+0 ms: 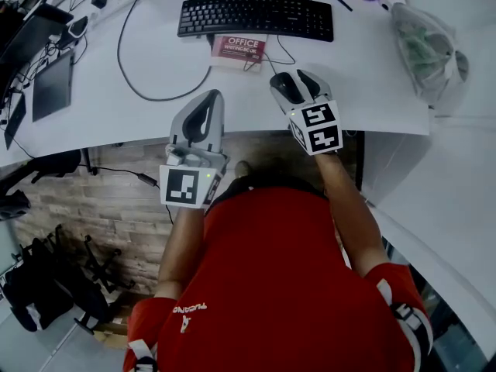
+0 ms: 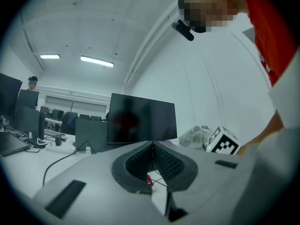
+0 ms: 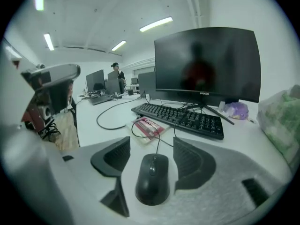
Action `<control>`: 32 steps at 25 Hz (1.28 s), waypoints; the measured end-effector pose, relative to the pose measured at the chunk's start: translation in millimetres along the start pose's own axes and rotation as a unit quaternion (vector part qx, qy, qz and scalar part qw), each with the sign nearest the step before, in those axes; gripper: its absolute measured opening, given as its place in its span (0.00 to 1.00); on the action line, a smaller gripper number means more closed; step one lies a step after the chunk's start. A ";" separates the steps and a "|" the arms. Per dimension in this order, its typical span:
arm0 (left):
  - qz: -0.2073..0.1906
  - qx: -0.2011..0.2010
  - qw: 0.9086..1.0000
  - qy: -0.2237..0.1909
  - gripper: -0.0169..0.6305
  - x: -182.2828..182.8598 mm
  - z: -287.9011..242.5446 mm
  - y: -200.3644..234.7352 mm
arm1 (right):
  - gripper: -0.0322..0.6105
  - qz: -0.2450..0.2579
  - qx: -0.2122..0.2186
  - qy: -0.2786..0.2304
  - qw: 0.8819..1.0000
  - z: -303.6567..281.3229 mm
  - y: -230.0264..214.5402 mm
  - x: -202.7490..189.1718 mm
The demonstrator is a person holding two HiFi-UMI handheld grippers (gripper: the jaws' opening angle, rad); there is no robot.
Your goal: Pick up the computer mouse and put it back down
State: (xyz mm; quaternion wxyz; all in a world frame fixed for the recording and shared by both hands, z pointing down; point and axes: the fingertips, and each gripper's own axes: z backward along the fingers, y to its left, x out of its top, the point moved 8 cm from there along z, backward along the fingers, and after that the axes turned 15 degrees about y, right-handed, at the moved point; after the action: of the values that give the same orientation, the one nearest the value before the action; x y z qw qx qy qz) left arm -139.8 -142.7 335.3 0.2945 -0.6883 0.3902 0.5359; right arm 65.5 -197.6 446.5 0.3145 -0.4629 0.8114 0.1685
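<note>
1. Two grippers show in the head view, both held over the front edge of the white desk (image 1: 372, 76).
2. The right gripper (image 1: 293, 78) tilts downward with its jaws spread wide, one on each side of the black corded computer mouse (image 1: 289, 89).
3. In the right gripper view the mouse (image 3: 152, 179) sits deep between the dark ribbed pads (image 3: 190, 161) of the right gripper (image 3: 152, 144). A sliver of desk shows on each side of it, wider on the left, so the pads do not appear to press on it.
4. The mouse lies near the desk's front edge. Its cable runs up to a red and white booklet (image 1: 239, 50) just in front of a black keyboard (image 1: 256, 18).
5. The left gripper (image 1: 213, 98) points level, apart from the mouse and to its left. In the left gripper view its jaws (image 2: 152, 146) are closed tip to tip with nothing between them.
6. A dark monitor (image 3: 206, 64) stands behind the keyboard, and a clear plastic bag (image 1: 422, 45) lies at the desk's right end.
</note>
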 end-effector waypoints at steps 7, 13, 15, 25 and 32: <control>-0.005 -0.003 1.000 -0.020 0.04 13.4 10.4 -3.3 | 0.34 0.009 0.006 -0.099 0.995 62.4 14.8 29.1; -0.010 -0.011 0.999 -0.034 0.04 25.6 21.7 -11.4 | 0.17 0.017 0.013 -0.171 0.985 108.5 28.8 41.5; -0.013 -0.014 0.999 -0.039 0.04 28.8 24.9 -15.0 | 0.13 0.021 0.017 -0.191 0.981 120.9 34.1 43.4; -0.020 -0.022 0.998 -0.054 0.04 37.6 42.2 -27.7 | 0.06 0.033 0.047 -0.254 0.966 161.2 60.4 42.9; -0.021 -0.026 0.998 -0.059 0.04 36.7 50.9 -35.9 | 0.06 0.038 0.042 -0.268 0.962 174.5 67.1 37.4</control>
State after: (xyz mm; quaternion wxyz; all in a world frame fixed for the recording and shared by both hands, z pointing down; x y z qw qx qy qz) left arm -130.6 -90.2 286.4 0.3103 -0.6709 0.3437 0.5792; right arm 55.8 -88.6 290.3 0.5330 -0.3557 0.7209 0.2641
